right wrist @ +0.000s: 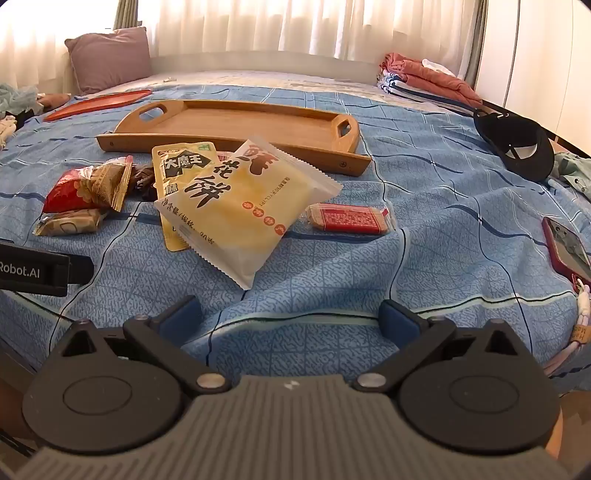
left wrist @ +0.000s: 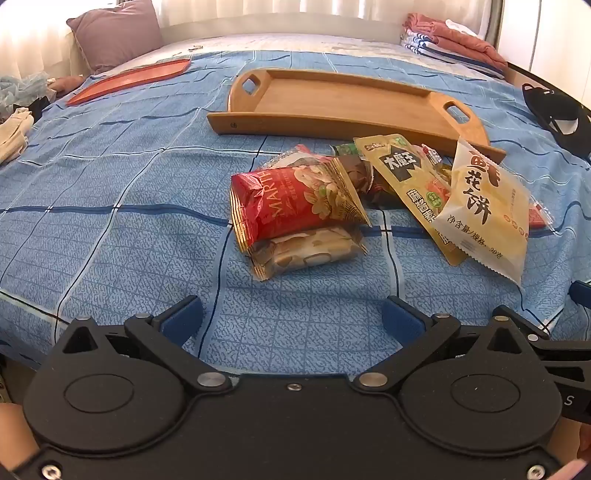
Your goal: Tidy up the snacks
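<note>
Wooden tray (left wrist: 332, 99) smooth, satin – snack packets (right wrist: 236, 206) glossy plastic film – bedspread (left wrist: 110, 221) matt woven cloth.

Bright daylight glares through the curtains (right wrist: 295, 26); sharp pictures, fisheye-bent edges.

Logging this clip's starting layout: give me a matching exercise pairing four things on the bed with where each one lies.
Things:
1. wooden tray
2. pale yellow packet
3. red MARTH packet
4. black cap

Places:
A. resting on top of a tan snack packet
B. far right of the bedspread, away from the snacks
C. behind the snack pile, nothing in it
D. overlapping the yellow-and-black packet

Pairs: 1-C, 2-D, 3-A, 4-B
</note>
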